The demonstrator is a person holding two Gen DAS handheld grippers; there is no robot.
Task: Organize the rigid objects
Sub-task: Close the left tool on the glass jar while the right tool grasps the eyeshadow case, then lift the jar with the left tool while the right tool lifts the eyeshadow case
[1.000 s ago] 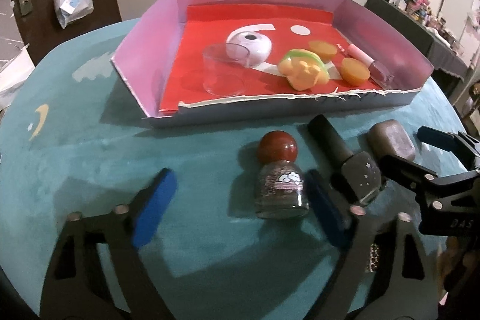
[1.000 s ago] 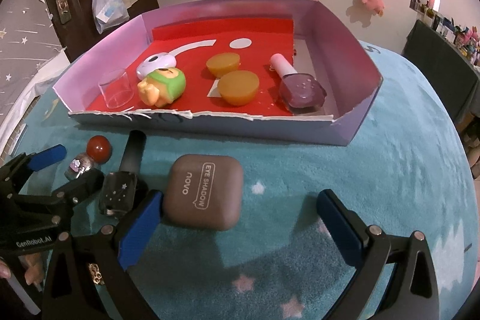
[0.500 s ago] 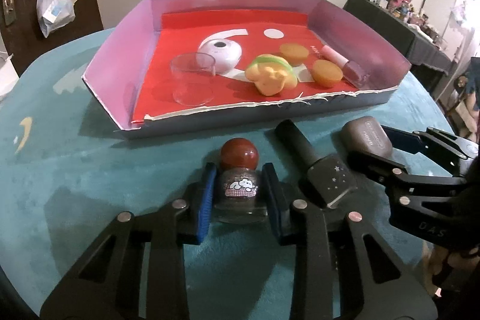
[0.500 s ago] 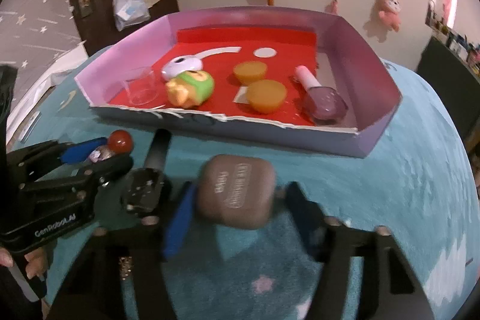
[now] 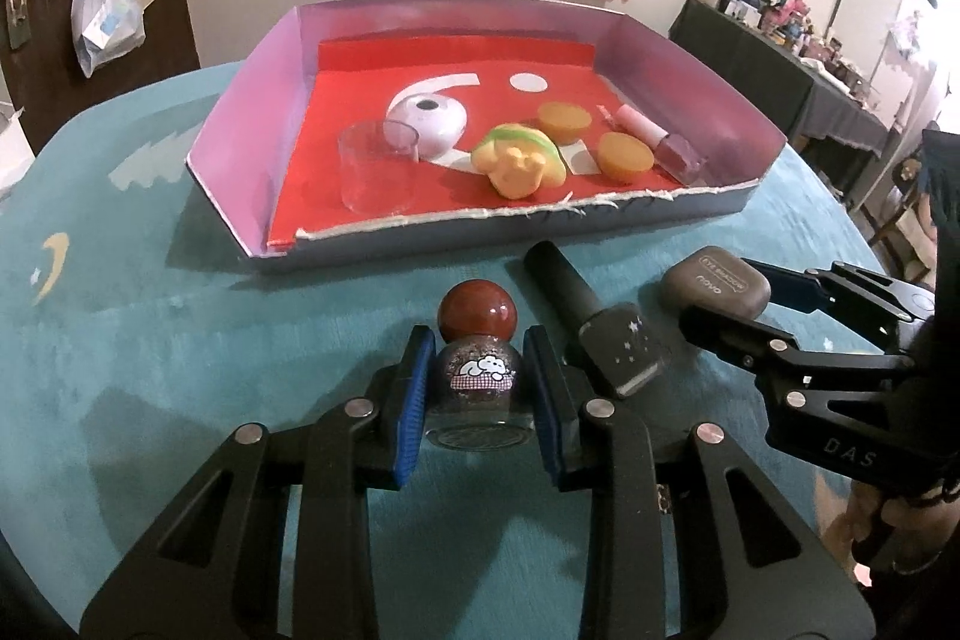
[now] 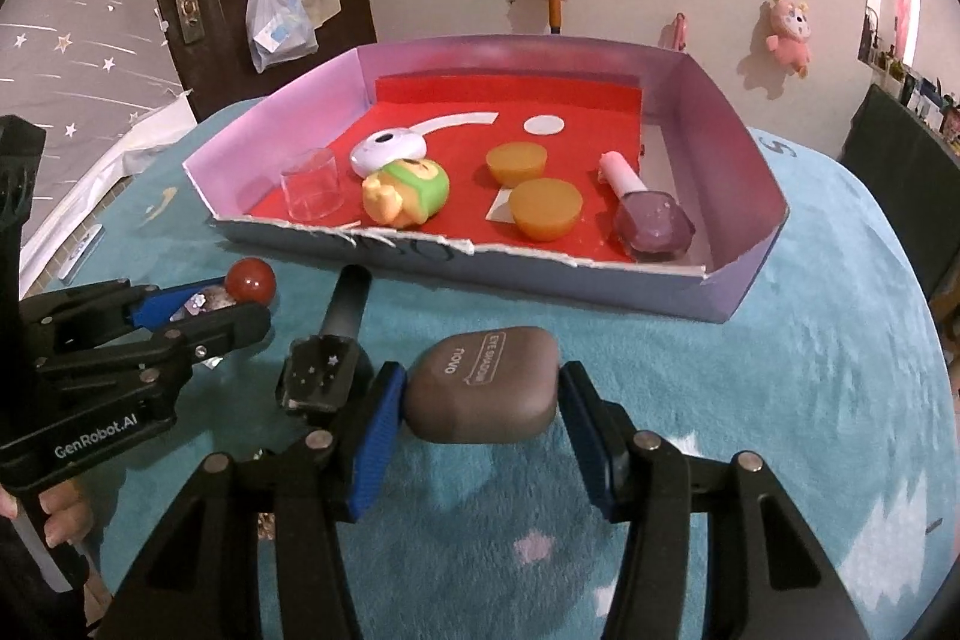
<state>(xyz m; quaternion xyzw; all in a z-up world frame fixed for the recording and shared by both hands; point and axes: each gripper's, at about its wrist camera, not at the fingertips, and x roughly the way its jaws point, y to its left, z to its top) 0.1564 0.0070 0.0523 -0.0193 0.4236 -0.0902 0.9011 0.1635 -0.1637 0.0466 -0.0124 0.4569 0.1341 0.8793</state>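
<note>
My left gripper (image 5: 480, 388) is shut on a small glitter bottle with a red ball cap (image 5: 478, 358), held just above the teal table; it also shows in the right wrist view (image 6: 251, 281). My right gripper (image 6: 480, 400) is shut on a brown eye shadow case (image 6: 480, 385), lifted off the table; the case also shows in the left wrist view (image 5: 714, 283). A black nail polish bottle (image 5: 594, 331) lies on the table between the two grippers. The pink-walled tray with a red floor (image 5: 258, 100) stands behind them.
In the tray lie a clear cup (image 5: 377, 172), a white round gadget (image 5: 427, 124), a yellow-green toy (image 5: 519, 160), two orange cups (image 5: 624, 154) and a pink polish bottle (image 5: 660, 142). The tray's torn front wall (image 6: 420, 256) is low. The table edge curves off at right.
Both grippers went from open to shut: the left on the red-capped bottle, the right on the eye shadow case. Both objects have since been raised slightly.
</note>
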